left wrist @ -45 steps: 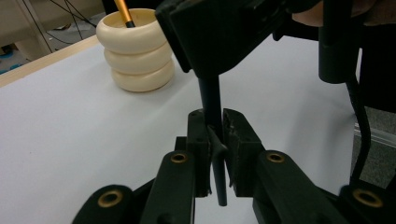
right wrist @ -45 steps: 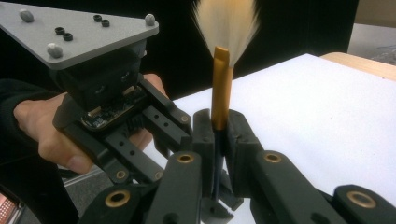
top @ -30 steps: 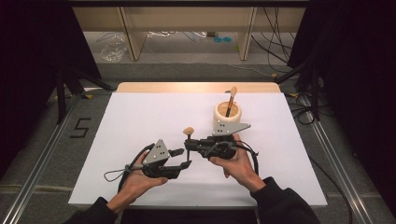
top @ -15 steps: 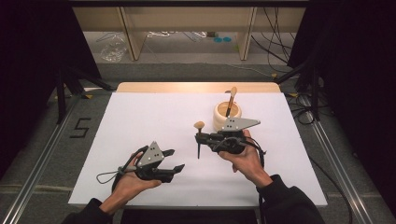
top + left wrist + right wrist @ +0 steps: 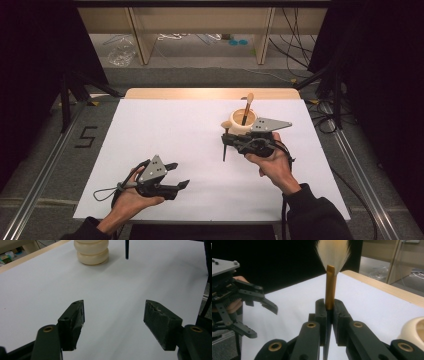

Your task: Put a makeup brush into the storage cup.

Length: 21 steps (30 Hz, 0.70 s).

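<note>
— Where is the brush (image 5: 225, 140) now?

— Upright in the right gripper (image 5: 231, 142), clamped at the gold collar, just beside the holder (image 5: 237, 126) near the tabletop's far right. To seat it well, lift the handle tip over the rim, then lower straight.

— And the left gripper (image 5: 176, 176)?

— Empty near the front edge; its jaws have just been opening wide. A second ago both grippers met at the middle.
</note>
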Available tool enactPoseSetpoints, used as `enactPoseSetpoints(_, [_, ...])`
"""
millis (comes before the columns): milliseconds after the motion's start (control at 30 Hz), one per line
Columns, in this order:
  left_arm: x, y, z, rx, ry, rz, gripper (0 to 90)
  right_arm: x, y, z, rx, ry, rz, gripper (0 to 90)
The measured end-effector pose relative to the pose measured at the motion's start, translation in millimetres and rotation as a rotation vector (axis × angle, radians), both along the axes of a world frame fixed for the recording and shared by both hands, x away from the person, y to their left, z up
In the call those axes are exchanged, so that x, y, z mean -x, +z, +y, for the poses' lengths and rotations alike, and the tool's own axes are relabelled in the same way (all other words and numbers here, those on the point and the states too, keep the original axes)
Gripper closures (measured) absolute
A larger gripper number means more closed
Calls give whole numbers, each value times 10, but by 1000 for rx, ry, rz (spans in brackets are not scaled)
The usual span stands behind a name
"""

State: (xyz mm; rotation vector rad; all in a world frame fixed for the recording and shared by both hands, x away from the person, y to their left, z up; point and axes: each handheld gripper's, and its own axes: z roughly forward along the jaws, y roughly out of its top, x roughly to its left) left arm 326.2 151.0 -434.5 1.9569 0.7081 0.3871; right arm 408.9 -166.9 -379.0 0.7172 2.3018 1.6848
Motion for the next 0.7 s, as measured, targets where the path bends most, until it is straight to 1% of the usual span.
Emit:
enactPoseSetpoints(67, [5,0,27,-14,1,1,334,-12,2,-17,8,-9,2,845])
enactPoseSetpoints(133, [16,-20,39,0,14,9,329,-22,2,-28,26,-12,-7,845])
enactPoseSetpoints(167, [19,-25,50,-11,9,13,328,-24,0,-30,30,-18,-10,845])
enactPoseSetpoints(200, [4,-17,96,-76,-26,8,327,-30,1,-35,29,-18,-7,845])
enactPoseSetpoints(233, [13,-32,95,-81,-20,9,327,-33,2,-38,31,-20,-8,845])
enactPoseSetpoints(267, [10,-54,93,-79,-24,3,326,-40,4,-43,36,-21,-8,845])
enactPoseSetpoints(300, [13,-46,109,-111,-28,7,325,-45,6,-48,37,-24,-8,845])
enactPoseSetpoints(333, [17,-61,103,-92,-19,9,323,-46,13,-56,41,-28,-10,845])
enactPoseSetpoints(367, [16,-62,109,-92,-22,11,322,-52,19,-61,34,-30,-13,845])
enactPoseSetpoints(400, [17,-62,114,-93,-20,6,321,-55,30,-73,41,-32,-14,845])
enactPoseSetpoints(433, [18,-62,121,-92,-25,10,320,-57,42,-83,37,-40,-17,845])
enactPoseSetpoints(467, [20,-64,122,-91,-19,4,318,-69,53,-97,33,-37,-18,845])
enactPoseSetpoints(500, [15,-49,146,-118,-27,-10,317,-74,65,-113,40,-43,-20,844])
enactPoseSetpoints(533, [28,-62,132,-83,-12,5,316,-85,77,-134,40,-51,-17,845])
enactPoseSetpoints(567, [32,-61,138,-85,-9,5,316,-98,82,-151,42,-65,-27,845])
enactPoseSetpoints(633, [36,-61,145,-86,-11,6,316,-126,85,-188,33,-70,-16,844])
enactPoseSetpoints(700, [46,-63,146,-86,-10,7,314,-155,88,-241,36,-90,-1,844])
